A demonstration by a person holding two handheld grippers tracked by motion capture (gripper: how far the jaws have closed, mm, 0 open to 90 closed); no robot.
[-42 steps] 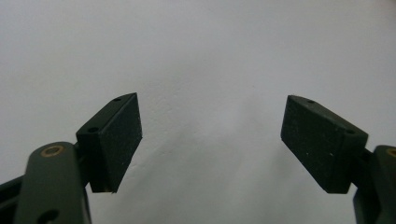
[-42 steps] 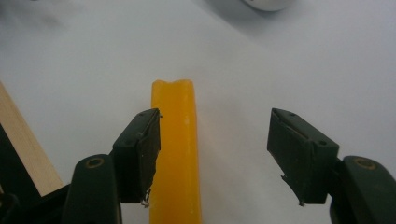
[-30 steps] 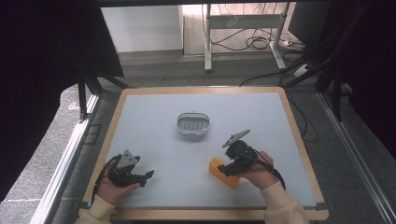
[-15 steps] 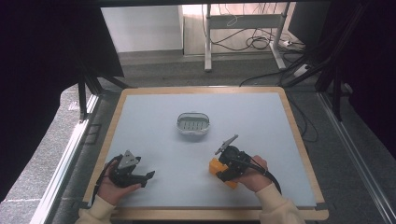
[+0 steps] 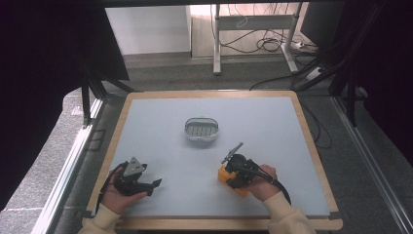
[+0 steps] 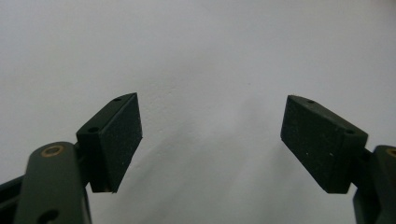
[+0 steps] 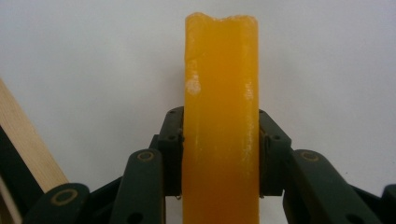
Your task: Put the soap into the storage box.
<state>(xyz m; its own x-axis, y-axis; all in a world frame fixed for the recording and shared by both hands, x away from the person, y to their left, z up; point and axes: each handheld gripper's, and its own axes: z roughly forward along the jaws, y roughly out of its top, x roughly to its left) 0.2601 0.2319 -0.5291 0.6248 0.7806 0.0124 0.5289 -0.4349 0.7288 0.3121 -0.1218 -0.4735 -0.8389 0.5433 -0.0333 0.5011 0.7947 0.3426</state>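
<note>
A pale blue table top framed in light wood (image 5: 146,105) is carrying a small grey slotted dish (image 5: 201,129) near its middle. The right gripper (image 5: 233,176) is clamping a long orange waxy block (image 7: 220,126) lying at the table's near right, its jaws having just been closing onto the block's sides. The left gripper (image 5: 155,184) is resting at the near left, jaws spread wide over bare table.

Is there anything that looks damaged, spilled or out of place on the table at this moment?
Nothing is spilled or out of place. One small oddity: the far end of the orange block, clamped in the right gripper, looks uneven and chipped, with pale scuffs on one edge. The grey basket sits upright mid-table. The left gripper is open.
</note>
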